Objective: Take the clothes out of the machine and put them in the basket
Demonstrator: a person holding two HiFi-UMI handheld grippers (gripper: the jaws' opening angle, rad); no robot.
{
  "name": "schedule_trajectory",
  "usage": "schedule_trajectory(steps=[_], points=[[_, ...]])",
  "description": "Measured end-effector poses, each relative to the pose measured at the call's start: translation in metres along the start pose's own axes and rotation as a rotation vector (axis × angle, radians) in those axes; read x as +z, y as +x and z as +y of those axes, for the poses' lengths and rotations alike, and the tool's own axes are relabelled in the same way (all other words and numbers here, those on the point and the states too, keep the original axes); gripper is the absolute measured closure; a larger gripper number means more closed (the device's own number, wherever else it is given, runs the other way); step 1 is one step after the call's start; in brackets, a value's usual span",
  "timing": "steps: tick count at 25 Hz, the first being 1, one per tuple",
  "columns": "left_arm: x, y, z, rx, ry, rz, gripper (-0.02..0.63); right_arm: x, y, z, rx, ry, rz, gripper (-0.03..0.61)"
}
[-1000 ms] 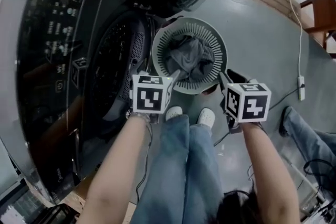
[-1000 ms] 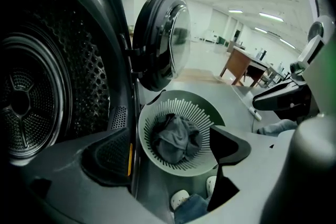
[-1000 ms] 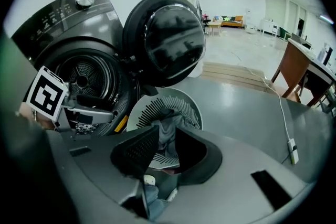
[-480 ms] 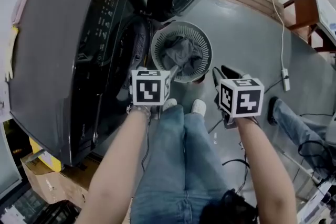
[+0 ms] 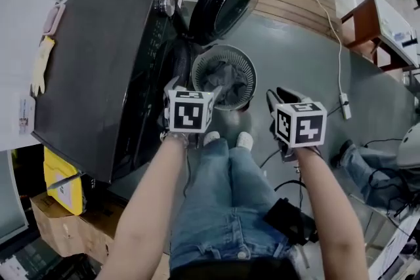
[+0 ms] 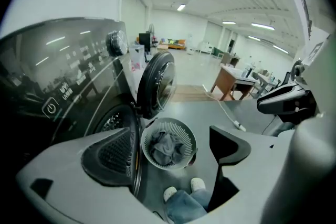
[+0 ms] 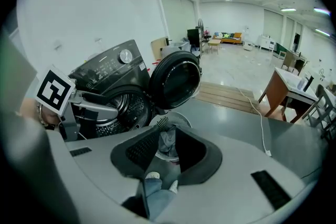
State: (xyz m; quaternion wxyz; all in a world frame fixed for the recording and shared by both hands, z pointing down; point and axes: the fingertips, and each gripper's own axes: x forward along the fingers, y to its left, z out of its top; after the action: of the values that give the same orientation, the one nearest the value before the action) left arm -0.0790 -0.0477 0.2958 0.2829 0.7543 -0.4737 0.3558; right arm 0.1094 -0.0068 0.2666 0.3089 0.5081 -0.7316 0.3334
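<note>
Two grippers, lower centre: my left gripper (image 5: 195, 90), jaws wide apart, empty; my right gripper (image 5: 281, 96), jaws drawn together, empty. One round white slatted basket (image 5: 247, 63), frame centre, on the floor (image 5: 308, 56). In it, one crumpled grey heap of clothes (image 5: 223, 79). One black washing machine (image 5: 98, 62), upper left; one round door (image 5: 226, 0), open.

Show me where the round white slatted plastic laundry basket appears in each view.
Head view: round white slatted plastic basket upper centre, on the grey floor.
Left gripper view: basket lower centre.
Right gripper view: basket centre, only a narrow strip showing.
Shared landmark: open round black washing-machine door, directly above the basket everywhere.
</note>
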Motion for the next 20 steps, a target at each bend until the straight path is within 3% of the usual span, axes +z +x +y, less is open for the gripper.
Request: schedule_trajectory(steps=[6,15,20], points=[[0.017,-0.046,0.001,0.032,-0.028,-0.057,0.161,0.025,-0.035,0.009,0.038,-0.021,-0.048,0.482],[0.034,-0.100,-0.007,0.092,-0.116,-0.168,0.161,0.045,-0.075,0.018,0.099,-0.138,-0.086,0.482],[0.040,-0.123,-0.011,0.120,-0.101,-0.218,0.161,0.044,-0.092,0.025,0.129,-0.167,-0.098,0.482]])
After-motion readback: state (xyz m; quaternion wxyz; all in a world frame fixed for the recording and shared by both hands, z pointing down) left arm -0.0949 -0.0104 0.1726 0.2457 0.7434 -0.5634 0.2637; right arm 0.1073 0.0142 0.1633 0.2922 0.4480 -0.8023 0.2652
